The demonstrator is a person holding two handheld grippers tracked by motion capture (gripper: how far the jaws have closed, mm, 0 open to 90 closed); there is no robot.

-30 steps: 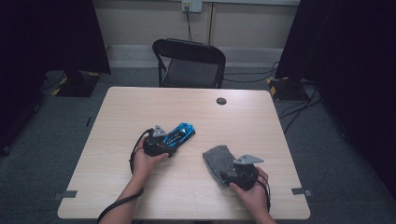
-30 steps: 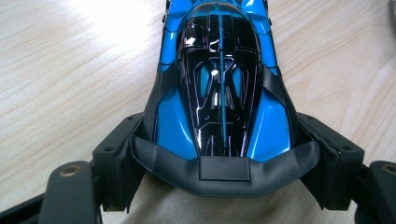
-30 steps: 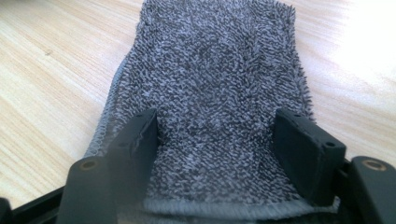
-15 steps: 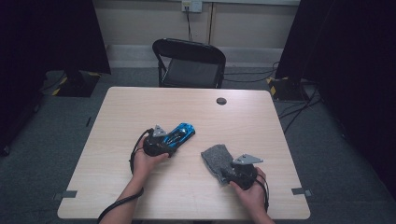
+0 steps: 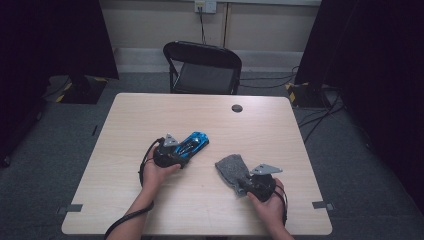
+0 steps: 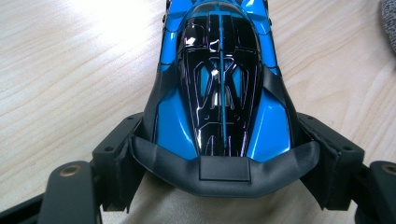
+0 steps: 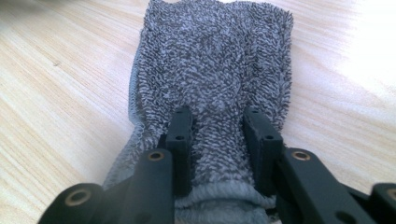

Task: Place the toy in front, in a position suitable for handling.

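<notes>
My left tongs [image 6: 219, 154] clamp the slick, rigid toy car [image 6: 219, 84] by its tail; right tongs [image 7: 219, 135] have just been closing, pinching the soft cloth [image 7: 215, 60] at its near edge.

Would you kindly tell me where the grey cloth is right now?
In the high view the cloth lies right of centre on the table, right of the blue car, gathered between the right tongs.

Both grippers are chunky black units: left gripper [image 5: 176, 154], right gripper [image 5: 248, 181]. Each has a grey three-cornered plate on top, brass-ringed screw holes along the jaws, black cable trailing. Bare forearms, no sleeves.
</notes>
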